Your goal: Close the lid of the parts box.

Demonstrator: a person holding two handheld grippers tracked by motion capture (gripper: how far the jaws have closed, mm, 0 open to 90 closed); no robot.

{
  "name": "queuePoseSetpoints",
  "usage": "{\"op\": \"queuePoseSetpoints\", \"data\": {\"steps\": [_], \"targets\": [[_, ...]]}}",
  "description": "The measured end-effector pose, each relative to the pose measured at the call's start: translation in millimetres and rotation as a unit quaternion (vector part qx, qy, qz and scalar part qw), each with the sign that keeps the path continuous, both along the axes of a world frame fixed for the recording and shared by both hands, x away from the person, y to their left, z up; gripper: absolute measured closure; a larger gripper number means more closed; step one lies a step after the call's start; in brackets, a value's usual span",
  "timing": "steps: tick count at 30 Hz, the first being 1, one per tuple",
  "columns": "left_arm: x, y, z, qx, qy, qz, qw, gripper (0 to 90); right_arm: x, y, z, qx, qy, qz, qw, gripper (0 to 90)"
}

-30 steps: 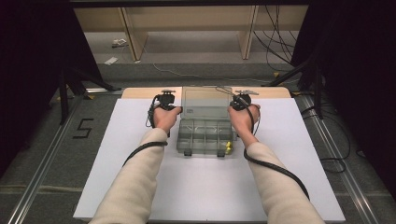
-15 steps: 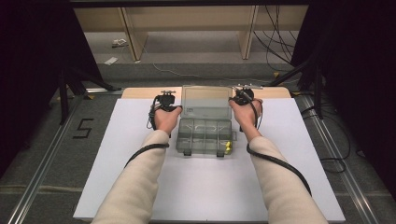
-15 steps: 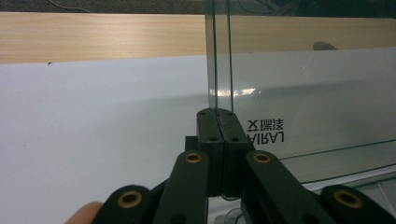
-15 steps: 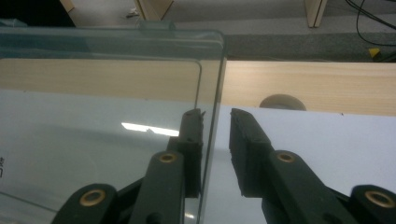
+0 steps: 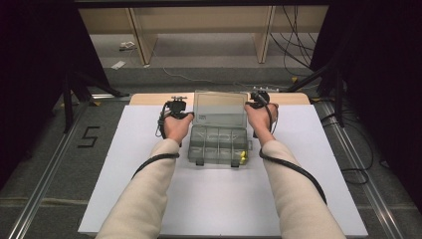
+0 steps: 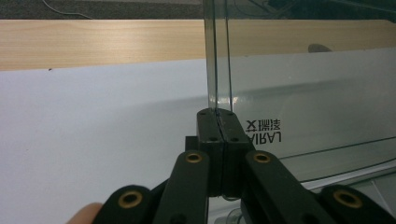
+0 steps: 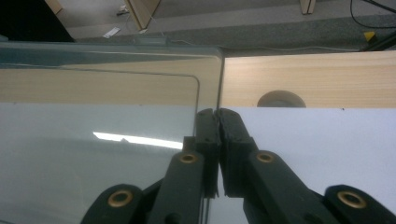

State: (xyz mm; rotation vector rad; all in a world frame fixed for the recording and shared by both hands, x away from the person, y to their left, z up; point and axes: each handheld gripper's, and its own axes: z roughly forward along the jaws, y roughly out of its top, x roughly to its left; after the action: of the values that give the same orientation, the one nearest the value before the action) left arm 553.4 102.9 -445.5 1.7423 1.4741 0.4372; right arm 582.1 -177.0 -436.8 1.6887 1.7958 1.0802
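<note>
the clear plastic compartment box [image 5: 218,144] sits mid-surface on the white sheet [image 5: 124,149], its transparent hinged lid [image 5: 220,107] upright. the left claw [image 6: 218,122] and right claw [image 7: 215,122] each pinch 1 lid edge, fully closed. judged step: swinging the lid; next needs both moving evenly.

A black "5" [image 5: 89,137] is showing on the floor at nine o'clock; mirrored lettering [image 6: 264,131] on the clear lid [image 6: 299,102] is reading roughly "LARIA".
</note>
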Motion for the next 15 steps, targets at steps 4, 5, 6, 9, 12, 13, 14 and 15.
{"op": "queuePoseSetpoints", "data": {"steps": [4,5,6,9,12,13,14,15], "targets": [[0.6,-0.3,-0.8,-0.002,-0.001,0.001,1.0000,89.0,-2.1,1.6,1.5,-0.003,-0.006,-0.007,1.0000,88.9],[1.1,-0.6,-1.6,-0.001,0.000,0.001,1.0000,88.8,-3.6,2.2,2.5,-0.006,-0.008,-0.008,0.9999,89.0],[1.3,-0.4,-2.1,-0.001,0.001,0.001,1.0000,88.7,-4.9,2.6,3.4,-0.008,-0.010,-0.007,0.9999,89.1],[2.3,0.3,-3.0,-0.003,0.004,-0.003,1.0000,88.3,-8.1,3.0,5.5,-0.014,-0.021,-0.006,0.9997,89.4],[3.3,0.8,-4.3,-0.003,0.005,-0.007,1.0000,87.5,-11.7,4.3,6.9,-0.017,-0.029,-0.006,0.9994,89.6],[3.9,1.0,-4.7,-0.004,0.006,-0.008,0.9999,87.0,-12.8,4.2,7.0,-0.017,-0.029,-0.006,0.9994,89.7],[4.4,1.3,-4.5,-0.006,0.002,-0.011,0.9999,86.0,-13.9,4.2,6.9,-0.016,-0.032,-0.006,0.9994,89.7],[5.2,1.6,-3.7,-0.006,-0.001,-0.016,0.9999,84.5,-15.0,4.1,7.0,-0.019,-0.036,-0.005,0.9991,89.7]]}}
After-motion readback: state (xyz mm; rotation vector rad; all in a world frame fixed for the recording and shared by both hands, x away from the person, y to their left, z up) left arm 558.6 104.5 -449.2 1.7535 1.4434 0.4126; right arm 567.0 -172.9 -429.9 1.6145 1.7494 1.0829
